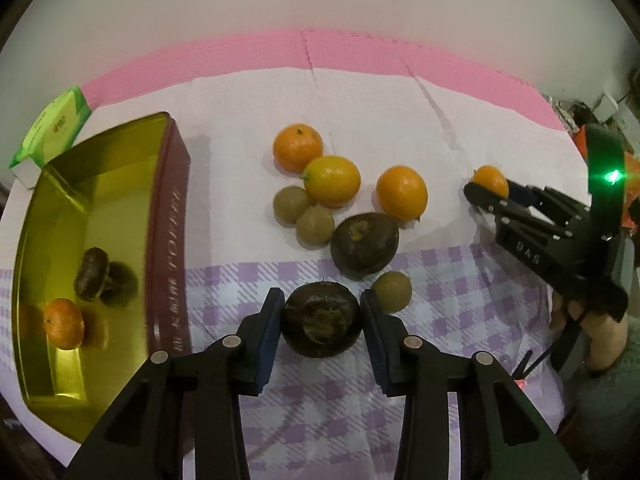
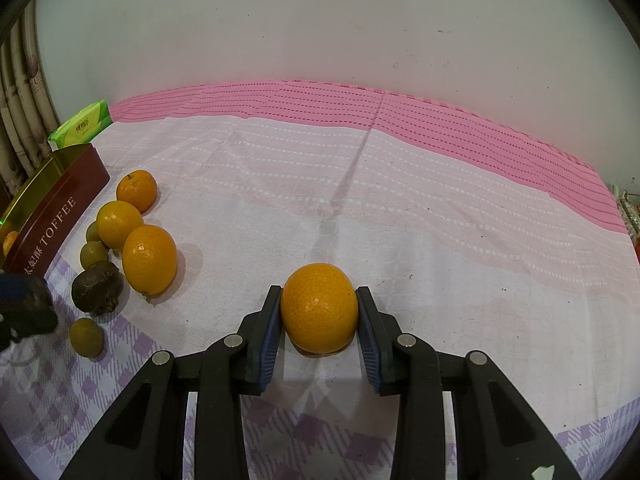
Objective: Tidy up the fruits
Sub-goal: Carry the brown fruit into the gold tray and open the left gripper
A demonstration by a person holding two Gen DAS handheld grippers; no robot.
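- The desk (image 2: 440, 208) carries a cloth with 3 bands: pink at the far edge, pale white with dotted lines in the middle, and a purple check at the near edge.
- Behind the desk stands a plain pale wall (image 2: 320, 20), with a few small marks on it.
- The toffee tin (image 1: 166, 240) is the landmark: an open box, gold inside and dark red outside, at the left end of the desk.
- Inside the tin lie 1 small orange (image 1: 64, 323) and 1 dark brown fruit (image 1: 92, 274).
- Behind the tin, at the corner of the desk, lies a green packet (image 1: 52, 128).
- To the right of the tin, on the cloth, lies a group of loose fruits (image 1: 332, 196): orange ones, small olive-brown ones and 1 dark one.
- The left hand-held gripper (image 1: 322, 322) is just right of the tin, and its pads are closed on a dark round fruit (image 1: 320, 324) that rests on the purple check.
- The right hand-held gripper (image 2: 318, 322) is far to the right of the tin, beyond the group, and it grips an orange (image 2: 320, 308) that sits on the cloth.
- A hand (image 1: 600, 336) holds the right tool from below.
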